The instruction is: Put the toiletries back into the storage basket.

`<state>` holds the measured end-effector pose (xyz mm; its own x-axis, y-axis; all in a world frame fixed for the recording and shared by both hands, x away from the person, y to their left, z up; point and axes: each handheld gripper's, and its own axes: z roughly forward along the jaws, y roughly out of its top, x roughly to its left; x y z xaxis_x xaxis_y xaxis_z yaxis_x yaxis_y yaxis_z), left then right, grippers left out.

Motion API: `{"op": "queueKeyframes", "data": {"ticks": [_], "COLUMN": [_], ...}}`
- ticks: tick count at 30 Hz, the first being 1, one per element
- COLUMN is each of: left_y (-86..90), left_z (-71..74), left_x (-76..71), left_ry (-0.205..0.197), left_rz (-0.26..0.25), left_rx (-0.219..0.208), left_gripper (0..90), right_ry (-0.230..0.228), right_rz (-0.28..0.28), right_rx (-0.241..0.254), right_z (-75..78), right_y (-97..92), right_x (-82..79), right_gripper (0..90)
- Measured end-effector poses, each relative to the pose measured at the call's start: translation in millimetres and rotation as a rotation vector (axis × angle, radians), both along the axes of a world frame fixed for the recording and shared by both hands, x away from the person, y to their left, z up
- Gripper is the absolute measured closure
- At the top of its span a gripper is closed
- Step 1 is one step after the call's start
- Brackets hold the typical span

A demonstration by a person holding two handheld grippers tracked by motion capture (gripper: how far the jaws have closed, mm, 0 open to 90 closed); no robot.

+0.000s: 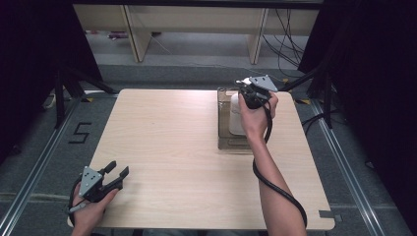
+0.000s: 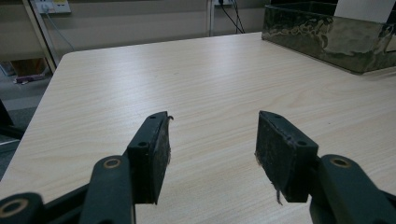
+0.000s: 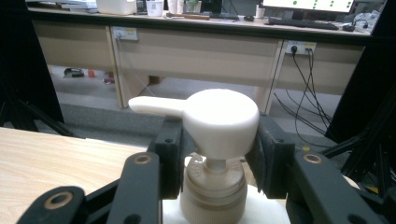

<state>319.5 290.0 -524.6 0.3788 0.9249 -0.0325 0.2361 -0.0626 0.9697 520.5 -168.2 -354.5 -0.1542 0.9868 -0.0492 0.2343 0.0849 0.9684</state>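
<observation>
The right gripper (image 1: 244, 89) is at the far right part of the table (image 1: 172, 147), above a dark tray (image 1: 223, 142) that sits near the table's right edge. A white pump bottle (image 1: 236, 115) stands upright in that tray, and the hand holds the gripper at the bottle's top. In the right gripper view the white pump head (image 3: 219, 119) sits between the two black jaws of the right gripper (image 3: 215, 154), with its spout pointing to the left of that view. The pads (image 3: 271, 154) lie against the sides of the pump head, so the jaws are clamped on it about halfway closed. Below the head, the bottle's neck and collar (image 3: 212, 186) show between the jaws.

The left gripper (image 1: 115, 176) rests in the person's hand at the near left corner of the table, well apart from the tray. In the left gripper view, the left gripper's (image 2: 212, 154) jaws stand wide apart with only bare tabletop (image 2: 140, 79) between them. The tray (image 2: 322, 37) shows at the upper right of that view, with the white bottle (image 2: 364, 9) rising from it
</observation>
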Motion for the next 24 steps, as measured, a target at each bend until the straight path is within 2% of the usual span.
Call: {"op": "queueKeyframes", "data": {"ticks": [3, 4, 7, 10, 11, 18, 20, 21, 22, 23, 24], "left_y": [0.0, 0.0, -0.4, -0.3, -0.4, -0.2, -0.2, -0.2, -0.3, -0.3, -0.3], "left_z": [-0.3, -0.2, 0.2, 0.1, 0.1, 0.1, 0.1, 0.1, 0.1, 0.1, 0.1], "left_x": [0.4, 0.2, -0.2, -0.2, -0.2, -0.2, -0.2, -0.2, -0.2, -0.2, -0.2], "left_ry": [-0.005, -0.004, 0.001, 0.0, 0.0, 0.0, 0.0, 0.0, 0.0, 0.0, 0.0], "left_rz": [-0.002, -0.001, -0.001, -0.001, -0.001, -0.001, 0.0, 0.0, -0.001, -0.002, -0.001], "left_rx": [-0.003, -0.001, 0.004, 0.004, 0.004, 0.005, 0.004, 0.004, 0.004, 0.004, 0.005], "left_gripper": [44.1, 44.1, 44.1, 44.1, 44.1, 44.1, 44.0, 44.0, 44.0, 44.0, 44.0], "right_ry": [0.007, 0.014, 0.005, 0.019, 0.005, 0.005, 0.008, 0.008, 0.01, 0.018, 0.012], "right_rz": [-0.003, -0.013, -0.018, -0.024, -0.021, -0.024, -0.029, -0.029, -0.042, -0.049, -0.043], "right_rx": [0.002, 0.02, -0.005, 0.023, 0.008, 0.009, -0.001, -0.001, 0.017, 0.035, 0.026], "right_z": [0.5, 0.3, -1.5, -1.8, -2.0, -3.9, -5.6, -5.6, -6.3, -6.4, -6.7], "right_y": [-0.8, -1.2, -4.2, -6.2, -7.2, -6.5, -7.4, -7.4, -6.3, -5.4, -6.1], "right_x": [-0.3, -0.9, -1.6, -4.1, -4.0, -6.0, -6.4, -6.4, -7.4, -8.5, -7.7], "right_gripper": [60.3, 60.2, 60.1, 59.9, 59.9, 57.8, 51.0, 51.0, 45.4, 43.6, 42.2]}}
